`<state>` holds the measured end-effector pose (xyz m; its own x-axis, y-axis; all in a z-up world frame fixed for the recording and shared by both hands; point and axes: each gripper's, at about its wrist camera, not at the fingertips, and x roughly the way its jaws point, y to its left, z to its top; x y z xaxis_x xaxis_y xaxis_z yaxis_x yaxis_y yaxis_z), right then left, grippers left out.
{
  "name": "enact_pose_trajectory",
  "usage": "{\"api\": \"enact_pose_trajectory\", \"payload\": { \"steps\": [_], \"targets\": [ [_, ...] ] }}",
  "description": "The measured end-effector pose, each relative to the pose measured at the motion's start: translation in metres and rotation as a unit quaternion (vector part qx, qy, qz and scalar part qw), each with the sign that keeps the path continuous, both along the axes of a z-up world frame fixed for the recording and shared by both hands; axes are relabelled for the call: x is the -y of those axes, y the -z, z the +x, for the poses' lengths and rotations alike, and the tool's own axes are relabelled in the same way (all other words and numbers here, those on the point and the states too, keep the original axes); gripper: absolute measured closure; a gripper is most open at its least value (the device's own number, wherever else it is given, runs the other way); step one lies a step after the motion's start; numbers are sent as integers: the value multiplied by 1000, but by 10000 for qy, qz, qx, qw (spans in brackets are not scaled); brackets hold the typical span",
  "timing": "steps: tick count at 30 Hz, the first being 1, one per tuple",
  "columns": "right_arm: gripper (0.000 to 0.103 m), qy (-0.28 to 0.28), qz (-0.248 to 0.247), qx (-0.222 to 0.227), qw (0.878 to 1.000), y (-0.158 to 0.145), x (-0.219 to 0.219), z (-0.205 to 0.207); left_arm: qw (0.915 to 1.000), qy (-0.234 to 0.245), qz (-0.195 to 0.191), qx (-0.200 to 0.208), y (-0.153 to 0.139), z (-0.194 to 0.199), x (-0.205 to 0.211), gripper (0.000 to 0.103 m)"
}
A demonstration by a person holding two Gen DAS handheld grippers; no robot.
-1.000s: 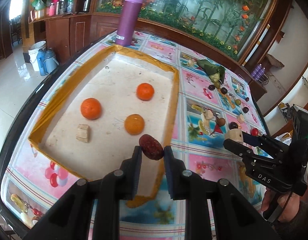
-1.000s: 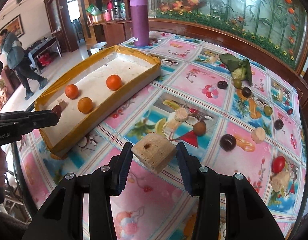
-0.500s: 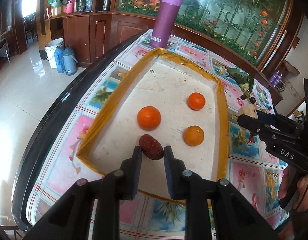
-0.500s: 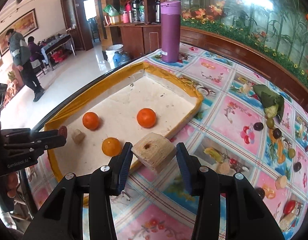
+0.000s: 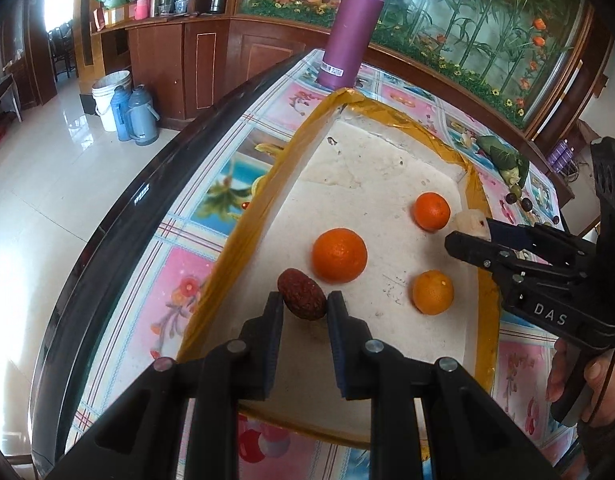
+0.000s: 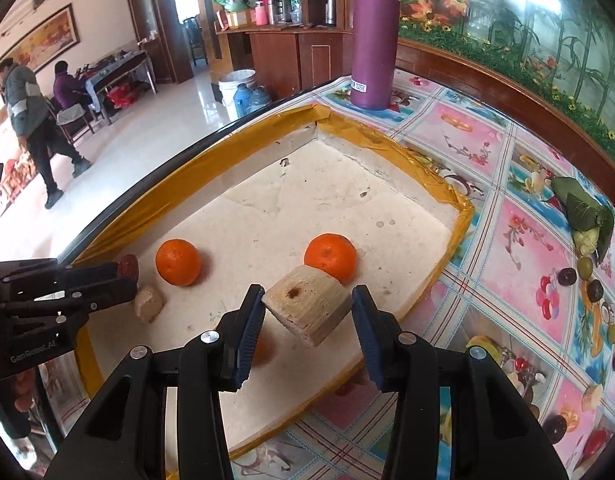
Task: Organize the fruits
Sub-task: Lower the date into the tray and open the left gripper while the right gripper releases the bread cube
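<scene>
Left wrist: right hand-held gripper (image 5: 467, 236) reads "DAS".

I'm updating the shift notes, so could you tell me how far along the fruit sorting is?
Partway. Three oranges and a pale chunk already lie in the tray. The left gripper holds a red date over it; the right gripper holds a pale block. Many small fruits remain on the tablecloth.
</scene>
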<state>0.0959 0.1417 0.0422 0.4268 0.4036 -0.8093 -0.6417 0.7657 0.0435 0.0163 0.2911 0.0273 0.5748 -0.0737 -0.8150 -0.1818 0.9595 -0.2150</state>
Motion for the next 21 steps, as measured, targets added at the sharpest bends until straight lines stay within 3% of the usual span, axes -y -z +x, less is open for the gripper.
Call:
{"api": "enact_pose_trajectory", "payload": {
  "steps": [21],
  "targets": [
    [58,-32,-185,-22,9998,15,-7,4,9999,-24,61,-118,4,21,-8,77]
  ]
}}
